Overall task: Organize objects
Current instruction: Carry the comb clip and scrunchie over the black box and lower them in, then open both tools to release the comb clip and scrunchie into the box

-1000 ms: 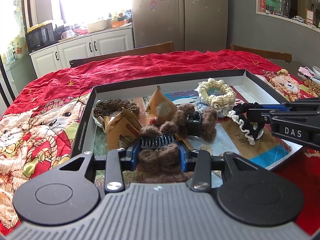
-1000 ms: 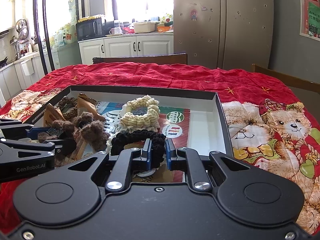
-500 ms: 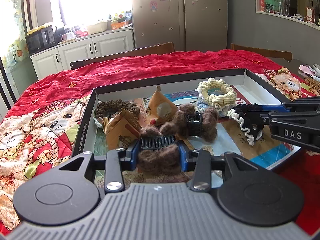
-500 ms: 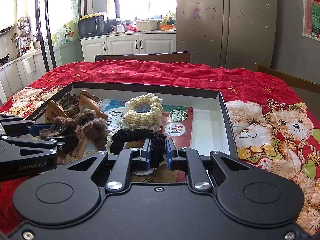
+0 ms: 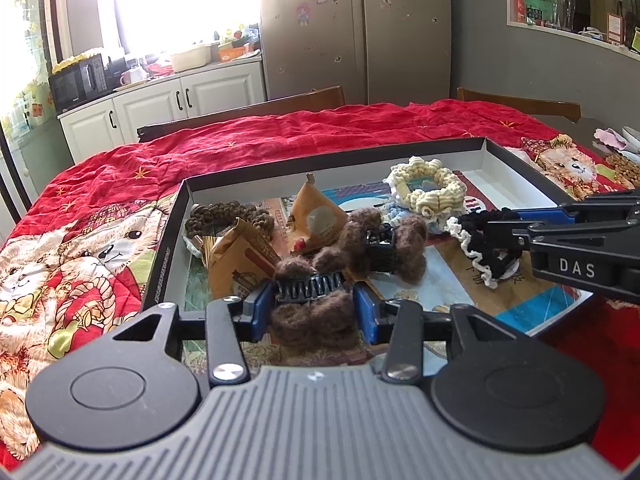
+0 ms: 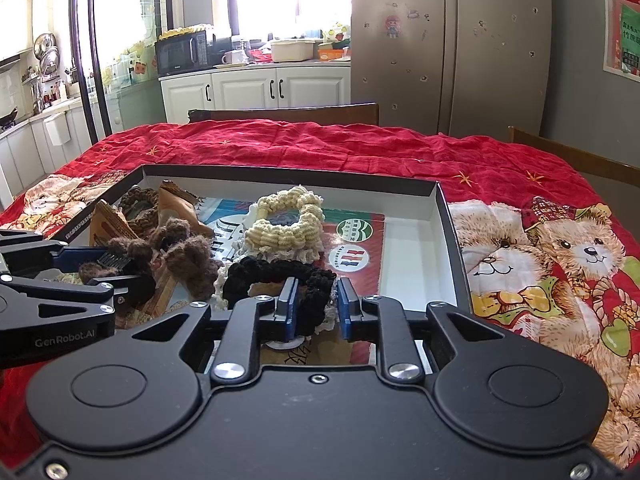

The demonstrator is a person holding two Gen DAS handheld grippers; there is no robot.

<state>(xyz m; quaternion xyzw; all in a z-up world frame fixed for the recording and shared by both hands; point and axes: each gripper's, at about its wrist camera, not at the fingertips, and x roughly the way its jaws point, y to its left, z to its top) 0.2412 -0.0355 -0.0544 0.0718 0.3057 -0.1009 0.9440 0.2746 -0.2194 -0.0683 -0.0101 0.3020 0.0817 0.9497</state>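
We get strong daylight pouring in from the kitchen window (image 5: 180, 4) at the back, and it's blown out to pure white in both views. The fridge (image 6: 452, 44) and grey walls sit dimmer. The red quilt (image 6: 320, 144) on the table looks evenly lit, with soft shadows only. Fisheye bends the edges hard, so the cabinets (image 6: 256, 88) curve. Things up close look slightly soft.

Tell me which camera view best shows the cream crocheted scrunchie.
The right wrist view: the cream crocheted scrunchie sits central, its whole ring unobstructed inside the black-rimmed box. The left wrist view shows it whole too, but farther off to the side.
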